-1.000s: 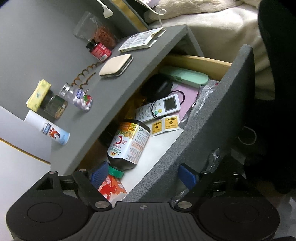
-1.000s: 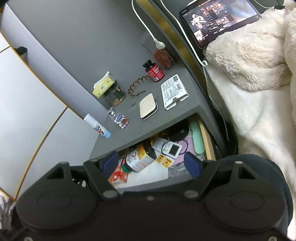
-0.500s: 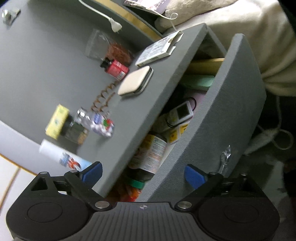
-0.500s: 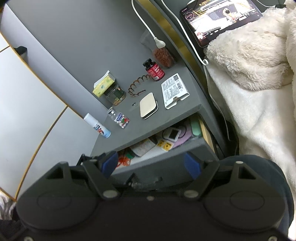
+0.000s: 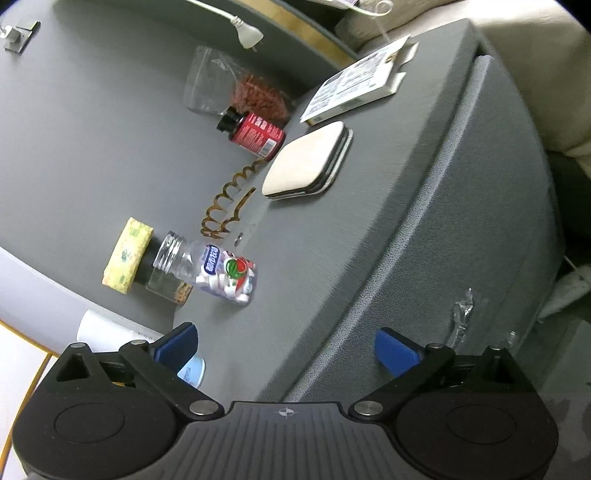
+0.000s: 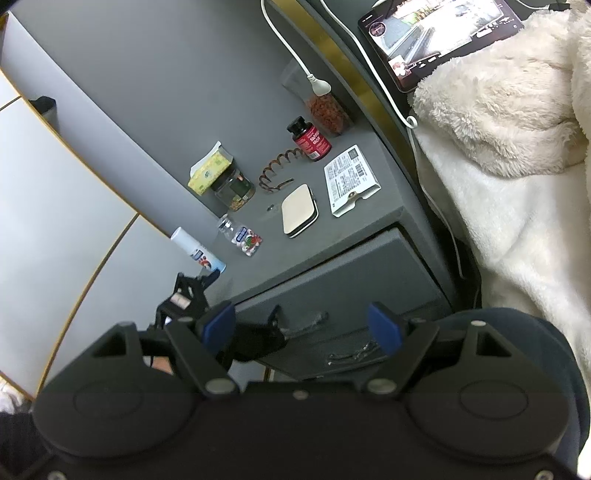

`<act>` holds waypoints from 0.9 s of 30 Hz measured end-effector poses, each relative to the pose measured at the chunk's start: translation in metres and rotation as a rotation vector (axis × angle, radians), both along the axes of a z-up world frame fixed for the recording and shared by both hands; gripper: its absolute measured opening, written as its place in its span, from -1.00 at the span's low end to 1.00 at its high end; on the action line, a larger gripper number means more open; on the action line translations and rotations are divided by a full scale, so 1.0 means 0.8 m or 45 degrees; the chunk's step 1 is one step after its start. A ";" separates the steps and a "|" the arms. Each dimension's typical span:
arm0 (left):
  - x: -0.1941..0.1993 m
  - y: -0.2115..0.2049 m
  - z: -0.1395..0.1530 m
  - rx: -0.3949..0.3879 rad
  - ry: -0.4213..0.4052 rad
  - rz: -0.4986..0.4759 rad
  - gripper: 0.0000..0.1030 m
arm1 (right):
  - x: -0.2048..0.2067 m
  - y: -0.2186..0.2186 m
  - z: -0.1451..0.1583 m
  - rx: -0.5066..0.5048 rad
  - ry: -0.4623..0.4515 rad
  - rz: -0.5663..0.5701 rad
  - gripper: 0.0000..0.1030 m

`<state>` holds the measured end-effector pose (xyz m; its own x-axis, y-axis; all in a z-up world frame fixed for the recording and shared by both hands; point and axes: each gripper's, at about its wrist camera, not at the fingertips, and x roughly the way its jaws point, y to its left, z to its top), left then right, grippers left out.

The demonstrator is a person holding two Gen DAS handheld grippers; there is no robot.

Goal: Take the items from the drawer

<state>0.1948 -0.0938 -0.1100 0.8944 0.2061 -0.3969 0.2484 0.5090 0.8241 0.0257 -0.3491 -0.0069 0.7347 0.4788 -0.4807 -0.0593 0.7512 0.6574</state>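
Left tool (image 5: 286, 349) spread wide, nothing between its blue pads (image 5: 397, 352), sitting low at the counter (image 5: 332, 258) front edge; drawer (image 5: 491, 229) front runs along the 3 o'clock side, pushed shut flush under the top, contents hidden. Clear crinkled handle (image 5: 460, 317) on the drawer face just past the right pad. In the right wrist view the right tool (image 6: 303, 326) also spread wide and empty, held back above the drawer (image 6: 351, 280), with the left tool (image 6: 192, 291) visible at 9 o'clock by the counter corner. Nearest on top: white spray can (image 6: 197, 250) lying at the 9 o'clock edge, then clear candy bottle (image 5: 218, 271) on its side. Glass jar (image 6: 234, 190) behind it, touching the yellow tissue pack (image 5: 127, 254). Brown spiral hair clip (image 5: 227, 205) mid-counter, beige compact (image 5: 308, 162) just beside it toward 3 o'clock. Further out: red supplement bottle (image 5: 255, 133) on its side, white printed box (image 5: 356, 94) near the far right corner, plastic bag of red bits (image 5: 255, 96) against the wall. White plug (image 5: 247, 33) and cable hang at 12 o'clock. Tablet (image 6: 441, 37) lit at 1 o'clock, propped on the cream fleece blanket (image 6: 517, 122) over the bed.
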 end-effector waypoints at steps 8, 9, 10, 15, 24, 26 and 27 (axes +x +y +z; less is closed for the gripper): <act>-0.018 0.004 0.028 -0.098 -0.024 0.059 0.74 | 0.001 0.004 0.001 -0.032 0.013 -0.004 0.51; -0.024 0.010 0.046 -0.164 -0.027 0.072 0.76 | 0.001 0.006 0.002 -0.045 0.020 -0.004 0.51; -0.030 0.017 0.066 -0.235 -0.028 0.092 0.77 | 0.002 0.009 0.005 -0.072 0.033 0.000 0.52; -0.060 0.076 0.175 -0.696 0.036 0.260 1.00 | 0.012 0.037 0.031 -0.144 0.030 0.047 0.53; -0.134 0.142 0.277 -1.153 0.119 0.507 1.00 | 0.053 0.148 0.116 -0.392 0.004 0.245 0.75; -0.138 0.149 0.280 -1.233 0.165 0.589 1.00 | 0.065 0.172 0.132 -0.490 0.019 0.227 1.00; -0.135 0.151 0.280 -1.257 0.217 0.654 1.00 | 0.074 0.188 0.140 -0.575 0.038 0.199 1.00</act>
